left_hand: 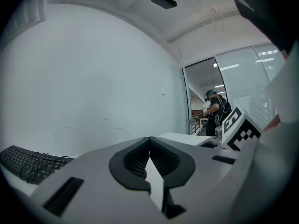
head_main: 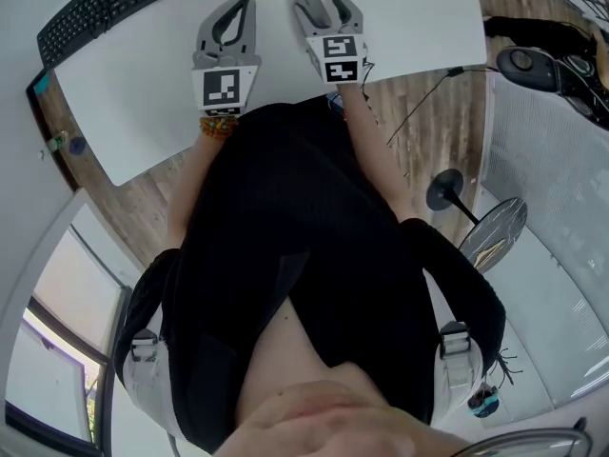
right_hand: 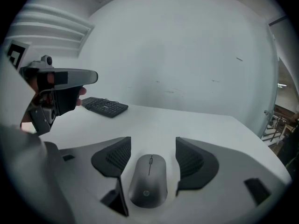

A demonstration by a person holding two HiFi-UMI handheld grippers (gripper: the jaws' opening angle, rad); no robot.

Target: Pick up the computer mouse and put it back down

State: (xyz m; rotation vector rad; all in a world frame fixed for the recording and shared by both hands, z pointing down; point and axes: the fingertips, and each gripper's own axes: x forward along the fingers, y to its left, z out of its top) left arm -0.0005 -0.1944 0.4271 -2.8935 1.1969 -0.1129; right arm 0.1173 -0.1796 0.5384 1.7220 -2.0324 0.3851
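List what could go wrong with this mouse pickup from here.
1. The mouse lies between the right tool's open jaws, nearer the one on the view's left; closing could nudge it sideways across the table.
2. Its low, rounded, smooth shell may slip out of the pads when lifted.

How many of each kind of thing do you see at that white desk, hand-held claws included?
Keyboard: 1
Mouse: 1
Grippers: 2 (left gripper, right gripper)
Total: 4
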